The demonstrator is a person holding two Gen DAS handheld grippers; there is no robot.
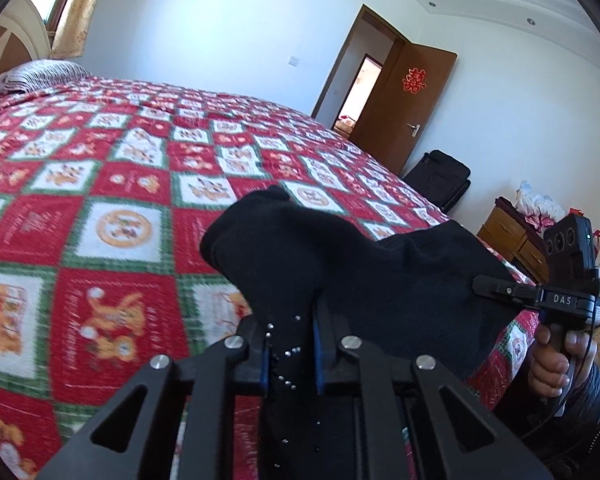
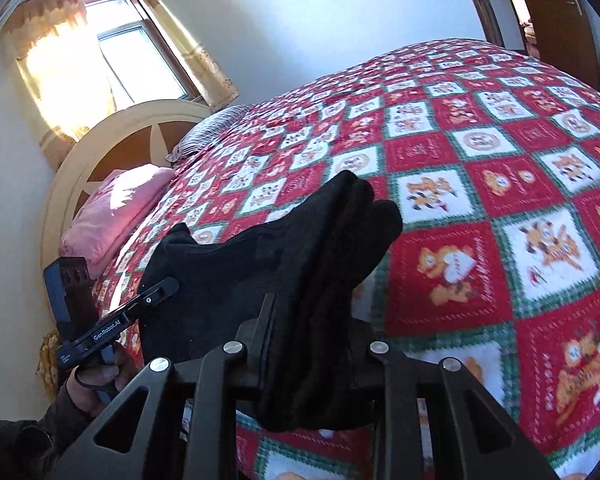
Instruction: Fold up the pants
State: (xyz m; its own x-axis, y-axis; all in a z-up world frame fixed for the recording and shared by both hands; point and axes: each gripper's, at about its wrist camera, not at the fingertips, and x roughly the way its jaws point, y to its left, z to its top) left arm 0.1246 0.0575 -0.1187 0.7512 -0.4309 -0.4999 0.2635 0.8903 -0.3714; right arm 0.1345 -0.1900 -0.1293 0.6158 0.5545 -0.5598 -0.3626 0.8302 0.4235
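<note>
Black pants (image 1: 360, 272) hang bunched above the red patchwork quilt (image 1: 100, 208), lifted at two spots. My left gripper (image 1: 292, 332) is shut on one part of the cloth, which runs between its blue pads (image 1: 319, 344) and carries small shiny studs. At the right of the left wrist view a hand (image 1: 552, 364) holds my right gripper (image 1: 482, 282), its tip against the pants. In the right wrist view my right gripper (image 2: 314, 320) is shut on a thick fold of the pants (image 2: 332, 232). My left gripper (image 2: 170, 284) meets the cloth's left end there.
The quilt (image 2: 500, 184) covers the whole bed. A pink pillow (image 2: 116, 208) and a striped pillow (image 1: 40, 74) lie by the round headboard (image 2: 100, 152). Past the bed's far corner are an open wooden door (image 1: 404, 108), a black bag (image 1: 440, 176) and a wooden cabinet (image 1: 512, 240).
</note>
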